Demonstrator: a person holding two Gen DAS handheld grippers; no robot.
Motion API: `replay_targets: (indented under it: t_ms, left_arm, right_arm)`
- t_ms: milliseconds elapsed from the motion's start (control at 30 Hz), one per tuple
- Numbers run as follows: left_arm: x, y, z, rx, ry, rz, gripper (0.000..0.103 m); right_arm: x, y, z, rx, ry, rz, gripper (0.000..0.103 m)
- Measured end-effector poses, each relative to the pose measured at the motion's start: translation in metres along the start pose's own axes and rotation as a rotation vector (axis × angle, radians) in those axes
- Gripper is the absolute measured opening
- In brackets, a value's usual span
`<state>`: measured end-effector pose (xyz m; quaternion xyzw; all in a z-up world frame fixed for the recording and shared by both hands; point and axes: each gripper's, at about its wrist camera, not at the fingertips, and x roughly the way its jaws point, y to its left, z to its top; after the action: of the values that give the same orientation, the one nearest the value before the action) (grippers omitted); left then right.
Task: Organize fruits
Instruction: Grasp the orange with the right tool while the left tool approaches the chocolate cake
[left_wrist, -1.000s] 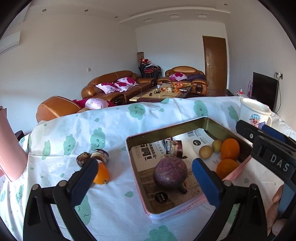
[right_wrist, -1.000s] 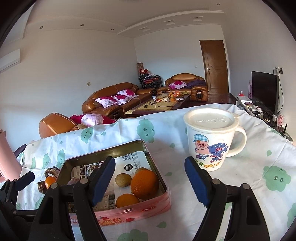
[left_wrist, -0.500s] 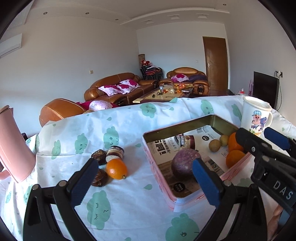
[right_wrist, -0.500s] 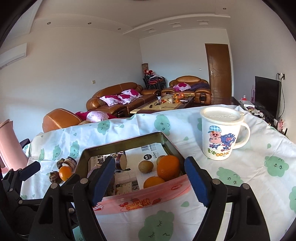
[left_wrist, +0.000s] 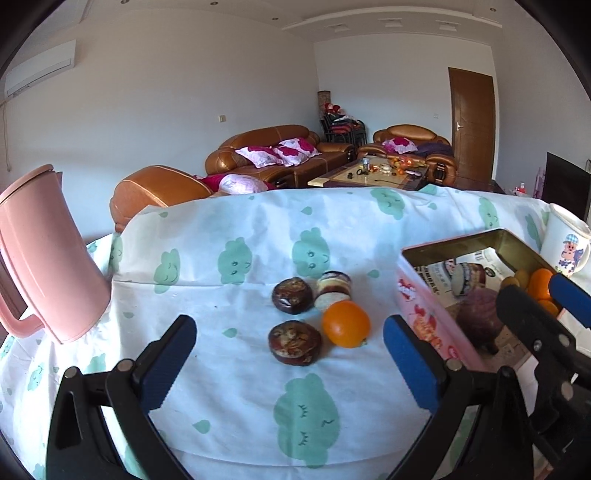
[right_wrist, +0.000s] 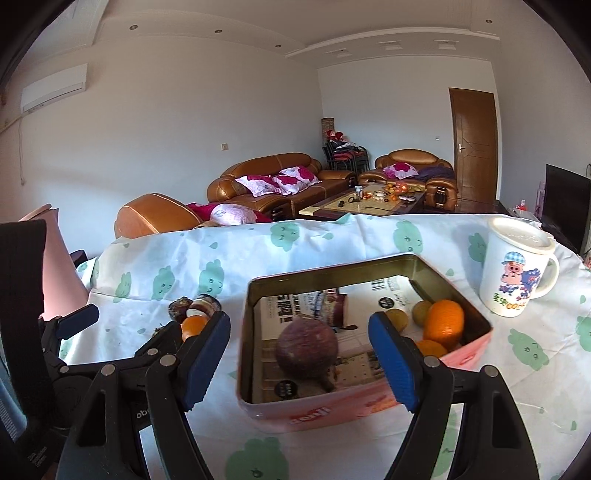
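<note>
1. On the cloud-printed tablecloth (left_wrist: 236, 369), left of the tin, a loose orange (left_wrist: 345, 324) lies with its long axis running left to right, touching a brown-and-white cut fruit (left_wrist: 332, 289) behind it.
2. Two dark brown fruits flank it: one (left_wrist: 291, 290) behind and to the left, one (left_wrist: 294, 342) just beside it in front.
3. The left gripper (left_wrist: 288, 363) hangs spread wide and empty, with the four loose fruits between its blue pads (left_wrist: 168, 363).
4. The pink tin (right_wrist: 469, 356) stands to the right, its long axis slanting back and rightward; it holds a purple round fruit (right_wrist: 306, 349), two oranges (right_wrist: 443, 320) and small brownish fruits (right_wrist: 397, 318) in its right corner.
5. The right gripper (right_wrist: 299, 360) is parted, grasping nothing, and frames the tin's near edge.
6. A cartoon mug (right_wrist: 517, 271) stands right of the tin; a pink jug (left_wrist: 44, 258) stands at the far left.
</note>
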<state>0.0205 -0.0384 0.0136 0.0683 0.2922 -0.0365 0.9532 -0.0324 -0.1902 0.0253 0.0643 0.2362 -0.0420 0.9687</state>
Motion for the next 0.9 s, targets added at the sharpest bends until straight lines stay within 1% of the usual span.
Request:
replay_targets:
  t_ms: [100,200,300,333,367,400,433,467,533,667,900]
  left_arm:
    - [0.006,0.016,0.001,-0.002,0.011,0.037,0.103]
    - [0.012,0.033,0.003,-0.009,0.018,0.090,0.103]
    - [0.019,0.054,0.005,-0.048,0.042,0.128,0.103]
    - [0.021,0.060,0.005,-0.063,0.052,0.138,0.103]
    - [0.024,0.066,0.006,-0.077,0.064,0.148,0.103]
    - [0.027,0.072,0.006,-0.090,0.075,0.158,0.103]
    - [0.029,0.077,0.006,-0.103,0.083,0.170,0.103]
    - [0.030,0.081,0.006,-0.114,0.091,0.181,0.103]
    - [0.034,0.088,0.004,-0.132,0.109,0.196,0.103]
    - [0.038,0.090,0.001,-0.143,0.134,0.193,0.103]
    - [0.039,0.085,0.003,-0.119,0.134,0.186,0.103]
  right_arm:
    - [0.006,0.016,0.001,-0.025,0.002,0.019,0.079]
    - [0.013,0.029,0.001,-0.055,0.025,0.031,0.079]
    - [0.017,0.039,0.000,-0.089,0.038,0.044,0.075]
    - [0.019,0.043,0.000,-0.103,0.046,0.048,0.069]
    - [0.022,0.047,0.000,-0.118,0.059,0.054,0.059]
    - [0.027,0.051,-0.001,-0.133,0.079,0.061,0.054]
    - [0.032,0.056,-0.001,-0.150,0.105,0.069,0.045]
    - [0.039,0.061,-0.002,-0.165,0.132,0.080,0.039]
    - [0.048,0.071,-0.003,-0.184,0.165,0.104,0.037]
    - [0.063,0.089,-0.002,-0.221,0.206,0.130,0.037]
    - [0.097,0.103,-0.001,-0.239,0.307,0.105,0.037]
